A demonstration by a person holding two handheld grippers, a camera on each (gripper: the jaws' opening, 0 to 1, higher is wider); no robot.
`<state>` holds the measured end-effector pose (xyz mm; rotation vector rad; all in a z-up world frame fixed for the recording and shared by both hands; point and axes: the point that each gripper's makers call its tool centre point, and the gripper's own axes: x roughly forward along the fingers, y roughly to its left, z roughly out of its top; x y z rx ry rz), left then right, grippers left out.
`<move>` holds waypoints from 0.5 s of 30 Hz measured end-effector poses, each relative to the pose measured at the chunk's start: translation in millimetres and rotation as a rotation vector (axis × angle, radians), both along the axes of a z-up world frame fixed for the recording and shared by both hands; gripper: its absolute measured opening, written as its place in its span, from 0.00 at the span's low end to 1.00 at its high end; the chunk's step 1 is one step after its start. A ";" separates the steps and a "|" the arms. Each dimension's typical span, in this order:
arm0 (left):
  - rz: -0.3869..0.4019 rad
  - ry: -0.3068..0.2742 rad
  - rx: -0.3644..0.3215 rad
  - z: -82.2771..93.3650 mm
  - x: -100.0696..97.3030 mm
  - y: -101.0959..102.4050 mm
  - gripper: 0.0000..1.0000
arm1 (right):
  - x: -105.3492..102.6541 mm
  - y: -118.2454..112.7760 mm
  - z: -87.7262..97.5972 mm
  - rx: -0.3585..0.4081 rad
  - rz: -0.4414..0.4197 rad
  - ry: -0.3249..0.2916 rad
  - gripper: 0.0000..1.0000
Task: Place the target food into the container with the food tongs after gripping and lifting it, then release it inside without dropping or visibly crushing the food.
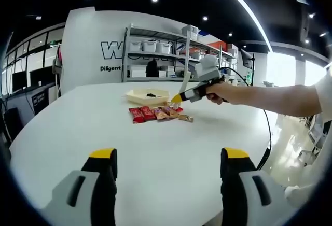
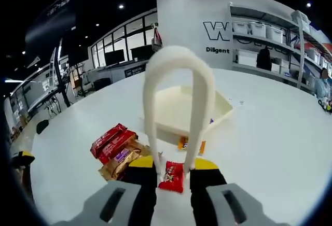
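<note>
Target food: a small red wrapped candy (image 2: 171,177) lies flat on the white table (image 2: 270,132), between the two tips of the tongs and just in front of the right gripper's jaws.
How it will handle: likely light, with a thin, slick wrapper that can slide; the filling may be soft, so a gentle pinch across the short sides at mid-length looks safest.
Tongs: white U-shaped food tongs (image 2: 179,107) arch up from the right gripper (image 2: 173,174), its jaws pressing the tong arms; the tips look close to the candy's edges, but contact cannot be judged.
Container: a shallow cream tray (image 2: 220,113) stands just beyond the candy, with something dark inside in the left gripper view.
Other snacks: red and brown wrapped bars (image 2: 116,151) lie in a cluster beside the candy; an orange packet (image 2: 182,143) sits against the tray.
Left gripper: (image 1: 168,166) spread wide, holding nothing, well back from the tray.
Risk: squeezing hard could crush or flick the candy.
</note>
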<state>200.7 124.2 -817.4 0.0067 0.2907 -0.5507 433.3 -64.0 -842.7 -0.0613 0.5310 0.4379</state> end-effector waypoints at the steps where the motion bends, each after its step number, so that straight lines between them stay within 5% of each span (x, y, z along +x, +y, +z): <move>1: 0.000 -0.001 0.001 0.2 -0.2 0.4 0.80 | 0.1 0.0 0.0 0.000 0.001 -0.001 0.17; 15: 0.004 0.007 0.000 -2.8 0.1 5.8 0.80 | -2.4 1.8 -6.0 -0.039 0.029 0.010 0.13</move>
